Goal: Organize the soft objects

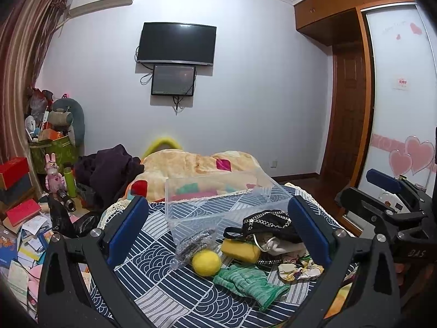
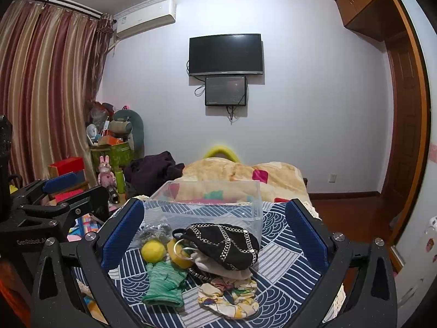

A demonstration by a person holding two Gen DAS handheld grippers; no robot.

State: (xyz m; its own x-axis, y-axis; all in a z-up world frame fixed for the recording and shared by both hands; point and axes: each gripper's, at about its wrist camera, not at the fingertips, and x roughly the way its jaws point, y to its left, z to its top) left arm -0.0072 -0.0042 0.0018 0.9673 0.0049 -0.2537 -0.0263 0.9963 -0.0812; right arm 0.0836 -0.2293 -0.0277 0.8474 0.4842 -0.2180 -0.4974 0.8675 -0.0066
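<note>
A clear plastic bin (image 1: 218,205) (image 2: 207,205) stands on the blue patterned bedspread. In front of it lies a pile: a yellow ball (image 1: 206,262) (image 2: 153,251), a yellow sponge (image 1: 240,250) (image 2: 177,254), a green knit glove (image 1: 251,283) (image 2: 164,284), a black chained bag (image 1: 269,224) (image 2: 224,243), a floral cloth (image 1: 299,270) (image 2: 229,298) and a silvery scrubber in plastic (image 1: 192,244) (image 2: 153,232). My left gripper (image 1: 218,235) and right gripper (image 2: 215,237) are both open and empty, hovering over the pile.
A folded quilt (image 1: 196,164) lies behind the bin. Dark clothes (image 1: 109,172) sit at its left. Books and boxes (image 1: 24,232) clutter the floor at the left. A wardrobe (image 1: 396,95) stands at the right.
</note>
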